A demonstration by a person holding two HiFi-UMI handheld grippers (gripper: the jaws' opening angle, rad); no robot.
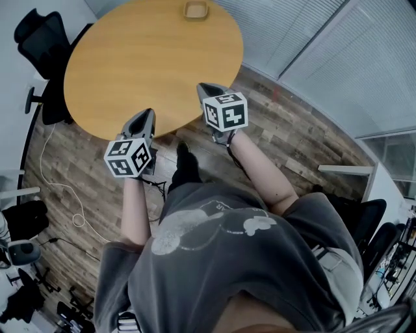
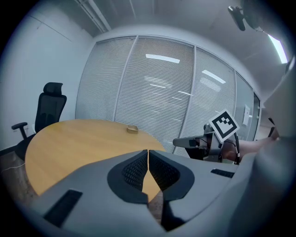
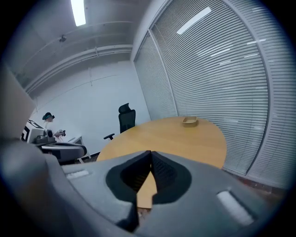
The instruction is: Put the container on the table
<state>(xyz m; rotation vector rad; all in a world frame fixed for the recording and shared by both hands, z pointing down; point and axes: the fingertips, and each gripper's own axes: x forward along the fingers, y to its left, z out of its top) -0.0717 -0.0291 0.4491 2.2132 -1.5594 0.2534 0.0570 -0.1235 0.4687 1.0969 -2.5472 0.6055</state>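
Observation:
A small tan container (image 1: 195, 9) sits at the far edge of the round wooden table (image 1: 130, 71); it also shows as a low tan container (image 2: 132, 129) in the left gripper view and as a shallow container (image 3: 190, 121) in the right gripper view. My left gripper (image 1: 145, 118) hovers at the table's near edge, jaws shut with nothing between them (image 2: 148, 156). My right gripper (image 1: 205, 90) is over the near right edge, also shut and empty (image 3: 151, 157). Both are far from the container.
A black office chair (image 1: 40, 39) stands left of the table. White blinds (image 1: 338, 45) line the right wall. Cables (image 1: 62, 195) run over the wood floor at the left. More chairs and gear (image 1: 377, 227) sit at the right.

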